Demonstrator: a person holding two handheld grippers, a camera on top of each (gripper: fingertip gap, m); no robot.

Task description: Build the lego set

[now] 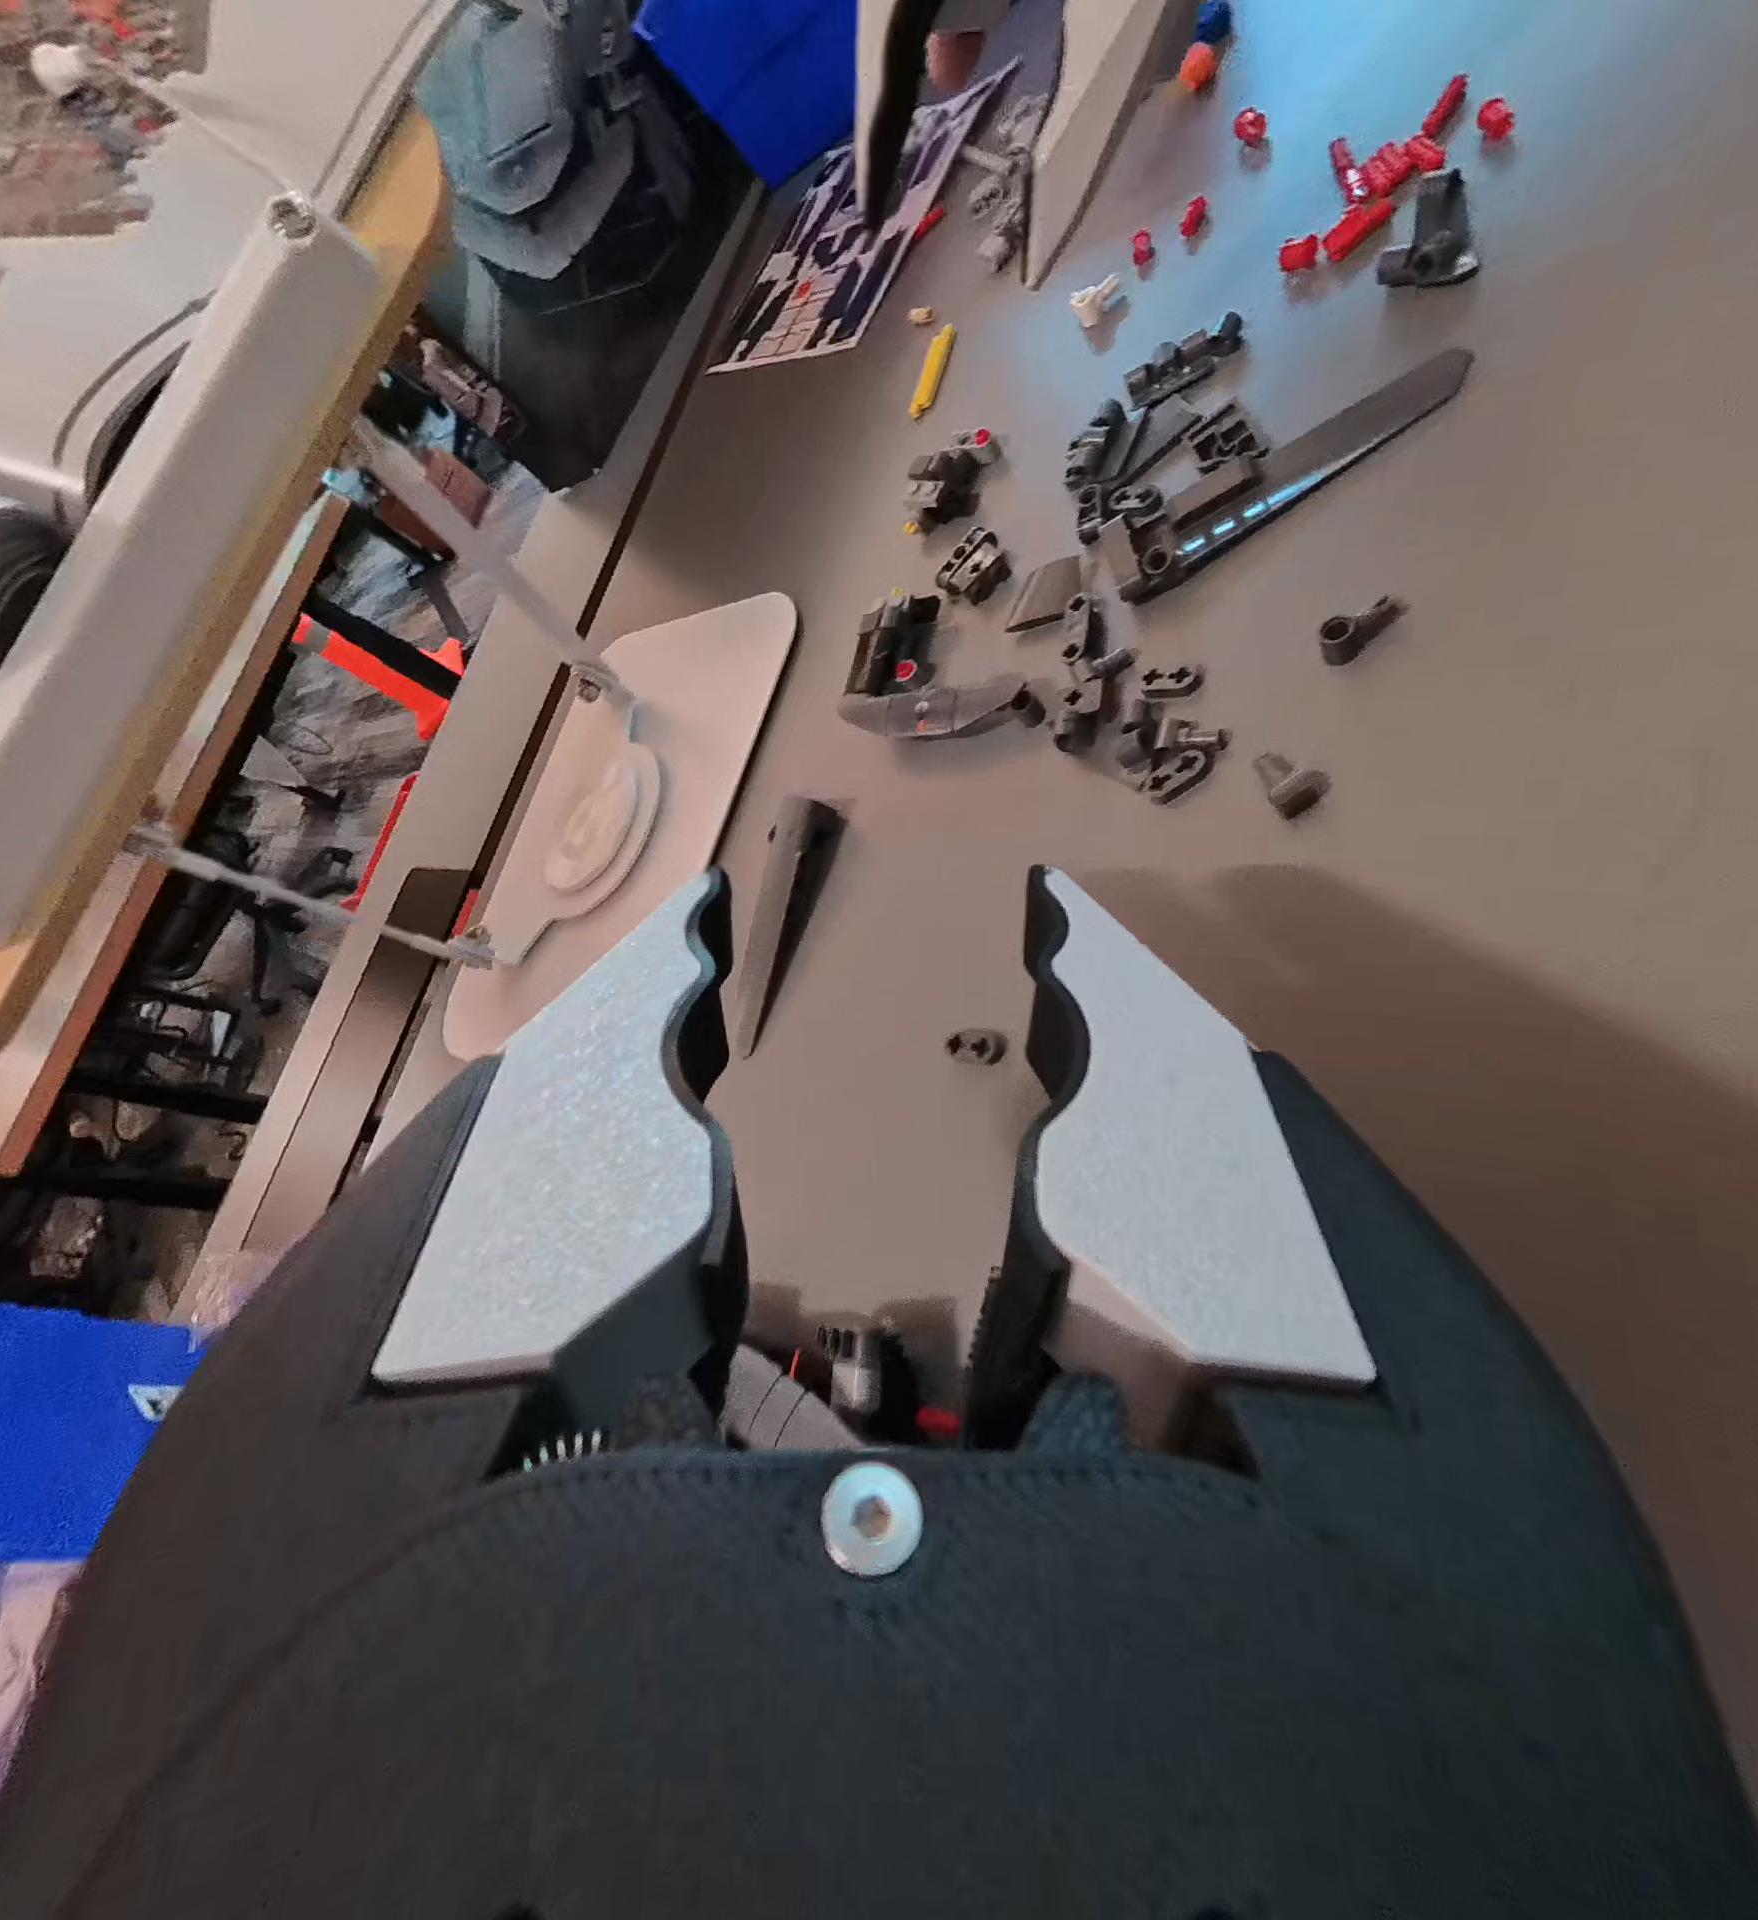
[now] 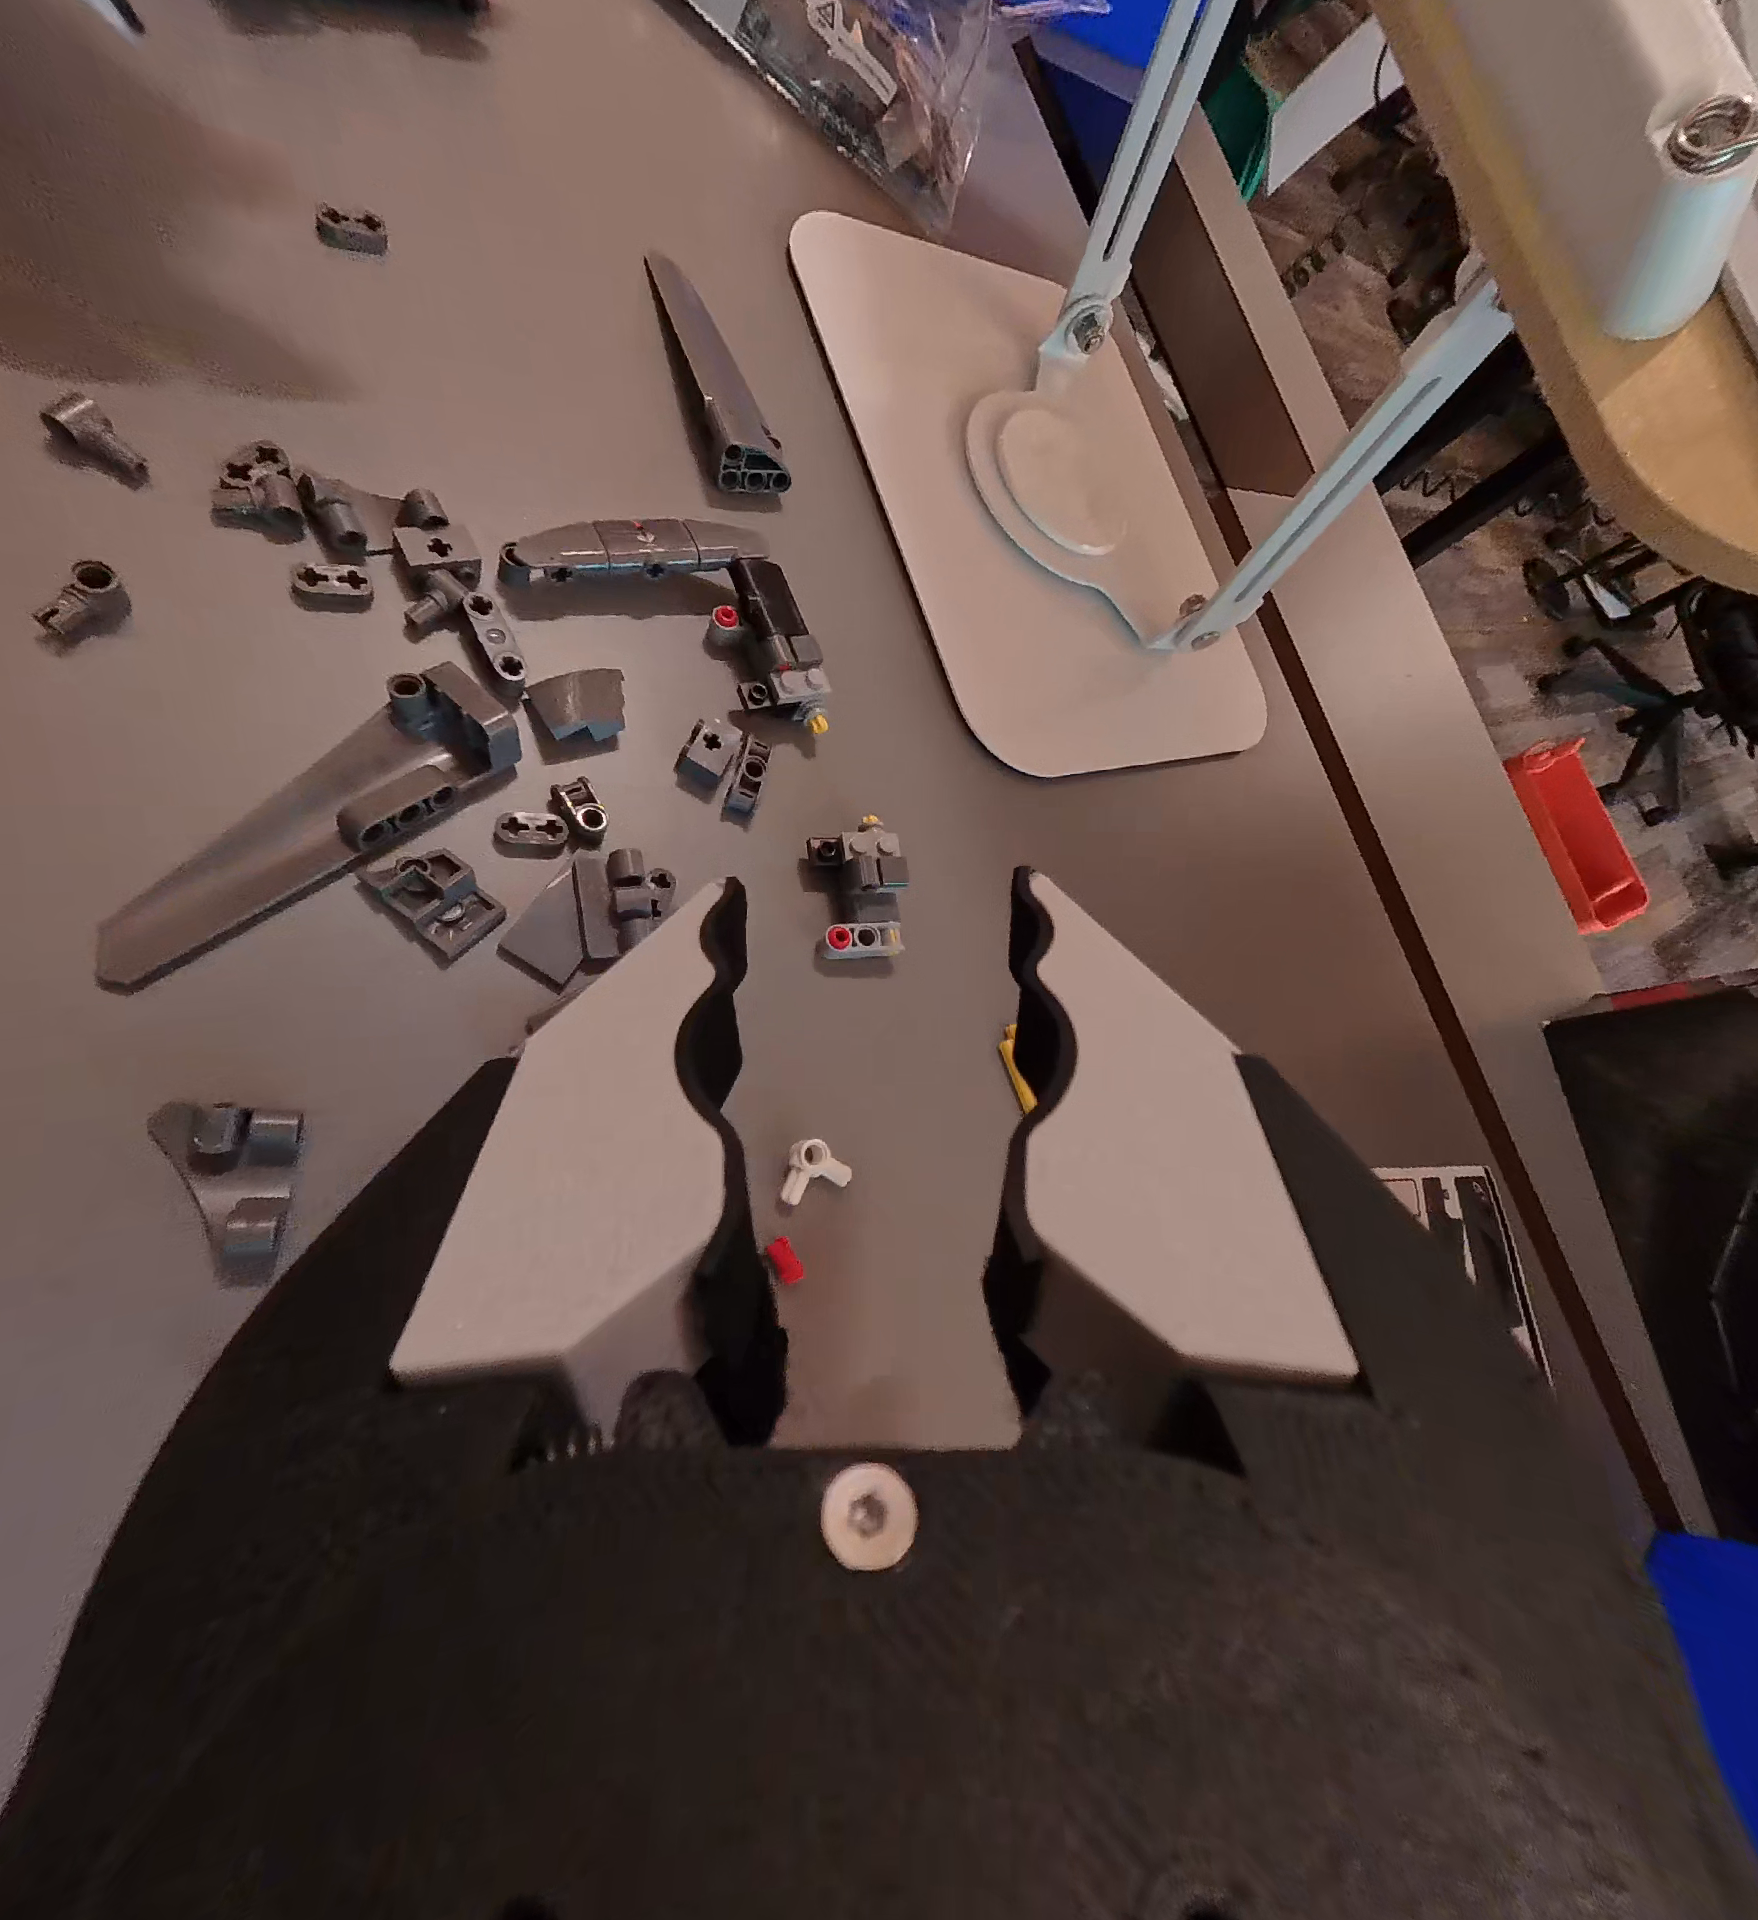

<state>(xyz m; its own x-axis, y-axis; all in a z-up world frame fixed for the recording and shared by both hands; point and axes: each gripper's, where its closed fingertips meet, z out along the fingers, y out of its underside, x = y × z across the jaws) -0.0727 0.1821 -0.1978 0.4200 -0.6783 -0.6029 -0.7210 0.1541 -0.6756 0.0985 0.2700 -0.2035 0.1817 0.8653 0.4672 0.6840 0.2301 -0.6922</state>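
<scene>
My left gripper [image 1: 877,883] is open and empty, held over the grey table [image 1: 1477,1039]. A small dark grey connector [image 1: 976,1045] lies on the table between its fingers, touching neither. A long dark pointed panel [image 1: 787,920] lies just beside the left finger. My right gripper [image 2: 880,883] is also open and empty. A small grey brick assembly with a red pin [image 2: 859,894] lies on the table just past its fingertips. A white connector [image 2: 813,1169] and a red pin [image 2: 783,1259] lie between its fingers. A yellow piece [image 2: 1015,1065] shows by the right finger.
Several dark grey bricks and a long blade panel [image 2: 262,862] are scattered left of the right gripper. Red pieces [image 1: 1374,177] lie at the far right. A lamp base plate [image 2: 1020,520] sits near the table edge. A printed sheet [image 1: 833,270] and a blue bin [image 1: 23,1403] lie to the side. The lamp base plate [image 2: 1020,520] is about equally far from each gripper, around 20 cm. Look for it in the left wrist view [image 1: 645,783] too.
</scene>
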